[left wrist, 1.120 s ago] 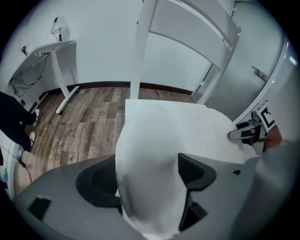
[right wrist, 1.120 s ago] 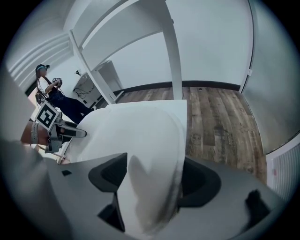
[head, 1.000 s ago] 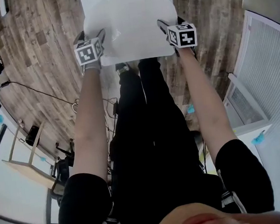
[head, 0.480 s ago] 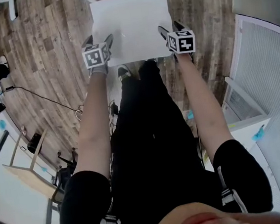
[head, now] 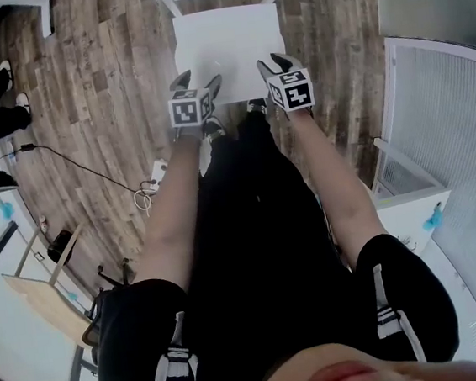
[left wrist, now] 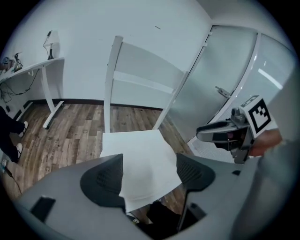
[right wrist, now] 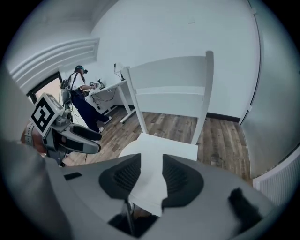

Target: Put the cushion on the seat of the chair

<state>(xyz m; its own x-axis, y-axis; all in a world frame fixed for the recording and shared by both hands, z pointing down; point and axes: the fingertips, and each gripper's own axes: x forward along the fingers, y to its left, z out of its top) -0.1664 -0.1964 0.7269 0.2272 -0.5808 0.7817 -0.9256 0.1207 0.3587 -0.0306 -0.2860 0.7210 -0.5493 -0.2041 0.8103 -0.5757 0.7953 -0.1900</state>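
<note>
Tilting down above cushion (head: 226, 39), left claw (head: 199, 81) spread, right claw (head: 273, 61) closing, empty.

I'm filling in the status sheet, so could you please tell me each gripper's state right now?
Left gripper: open, empty, clear of the flat white square cushion.
Right gripper: jaws closing, nothing between them.

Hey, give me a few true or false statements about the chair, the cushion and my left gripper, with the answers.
1. The cushion lies on the seat of the chair. True.
2. The left gripper is clamped on the cushion. False: its fingers stand apart and hold nothing.
3. The chair is black. False: it is white.
4. The floor is made of wood planks. True.
</note>
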